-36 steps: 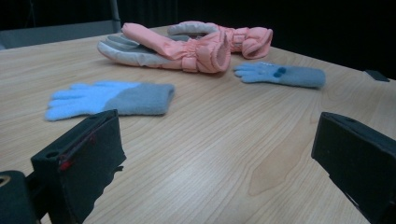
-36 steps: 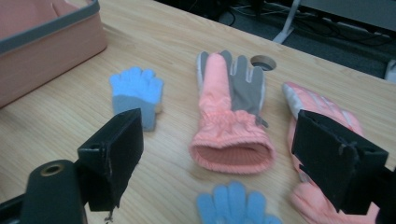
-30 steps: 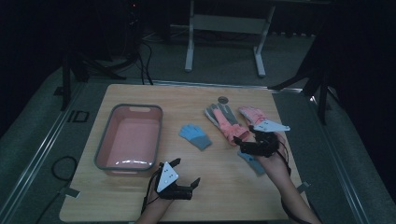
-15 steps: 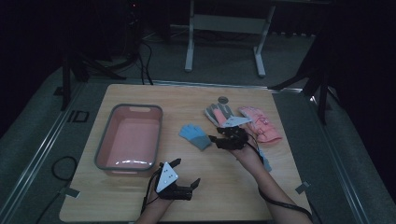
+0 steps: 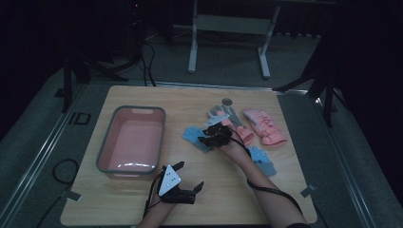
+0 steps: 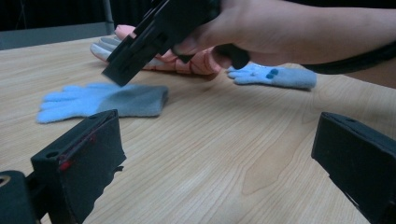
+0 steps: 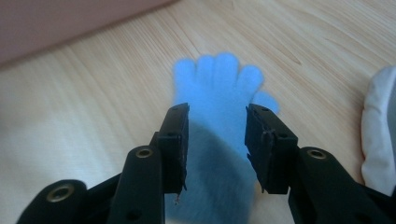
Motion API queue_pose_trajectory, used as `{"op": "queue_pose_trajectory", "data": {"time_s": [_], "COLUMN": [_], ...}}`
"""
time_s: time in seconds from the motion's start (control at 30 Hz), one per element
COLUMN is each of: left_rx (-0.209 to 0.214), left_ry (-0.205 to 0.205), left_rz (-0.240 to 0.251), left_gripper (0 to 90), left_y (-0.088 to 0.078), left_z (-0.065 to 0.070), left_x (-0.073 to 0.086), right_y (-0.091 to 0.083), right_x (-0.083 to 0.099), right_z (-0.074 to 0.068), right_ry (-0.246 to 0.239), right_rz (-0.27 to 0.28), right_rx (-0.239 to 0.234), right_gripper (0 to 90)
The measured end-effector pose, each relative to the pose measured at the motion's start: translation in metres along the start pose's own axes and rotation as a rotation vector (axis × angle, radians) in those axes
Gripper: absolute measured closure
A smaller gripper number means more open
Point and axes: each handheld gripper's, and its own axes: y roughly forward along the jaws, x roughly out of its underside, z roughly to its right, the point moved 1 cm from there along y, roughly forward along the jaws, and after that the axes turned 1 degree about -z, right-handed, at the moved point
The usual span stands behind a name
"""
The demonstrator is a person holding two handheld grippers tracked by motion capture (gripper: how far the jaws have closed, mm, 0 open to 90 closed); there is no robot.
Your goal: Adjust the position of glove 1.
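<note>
Vs. the earlier frames, the right gripper [image 5: 205, 138] had been moved left across the table [image 5: 142, 199], from the pink gloves at the right edge to a spot over the blue glove [image 5: 195, 137] just right of the tub [image 5: 130, 142]; the left gripper [image 5: 190, 179] was seen unmoved near the front edge. The right jaws had just been closing and were found abt. half open, set either side of the blue glove [image 7: 219, 93] at its wrist end; in the right gripper view the pads were not seen pressed on the cloth, so nothing was gripped. In the left gripper view the right gripper [image 6: 140, 49] was seen tilted down just above that glove [image 6: 105, 100], whether touching could not be told. The left jaws were held wide apart w/ nothing between them, above bare wood. Count: 2 blue gloves, the 2nd [image 5: 263, 160] lying right of the right forearm; 2 pink gloves [image 5: 264, 126]; 1 grey glove [image 5: 218, 112]; 1 pink tub; 1 small round disc [image 5: 227, 100] near the far edge. "ID" [image 5: 79, 118] was read on the floor left of the table; no other writing could be made out.
</note>
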Motion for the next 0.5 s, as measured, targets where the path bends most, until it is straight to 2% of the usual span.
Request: {"op": "queue_pose_trajectory", "data": {"time_s": [0.1, 0.2, 0.27, 0.3, 0.33, 0.4, 0.43, 0.5], "left_rx": [0.0, 0.006, 0.007, 0.007, 0.007, 0.006, 0.005, 0.003], "left_ry": [0.0, -0.002, -0.001, 0.0, 0.002, -0.001, -0.002, -0.006], "left_rz": [-0.001, -0.003, -0.004, -0.004, -0.003, -0.003, -0.003, 0.0], "left_gripper": [2.2, 2.2, 2.2, 2.2, 2.2, 2.2, 2.2, 2.2], "left_y": [0.0, 0.0, 0.0, 0.0, 0.0, 0.0, 0.0, 0.0], "left_z": [0.0, -0.001, 0.0, 0.0, 0.0, 0.0, 0.0, -0.001], "left_x": [0.0, 0.0, 0.0, 0.0, 0.0, 0.0, 0.0, 0.0], "right_y": [0.011, 0.017, 0.025, 0.025, 0.028, 0.03, 0.034, 0.034], "right_x": [-0.002, -0.004, -0.003, -0.003, -0.003, -0.002, 0.0, 0.001], "right_z": [0.004, 0.006, 0.011, 0.011, 0.013, 0.013, 0.012, 0.01], "right_ry": [-0.01, 0.003, 0.019, 0.019, 0.045, 0.054, 0.041, 0.04], "right_rz": [-0.025, -0.033, -0.044, -0.044, -0.032, -0.043, -0.056, -0.049], "right_rx": [-0.007, -0.019, -0.061, -0.061, -0.096, -0.102, -0.085, -0.072], "right_gripper": [60.5, 60.7, 62.6, 62.6, 63.2, 63.7, 65.4, 68.1]}}
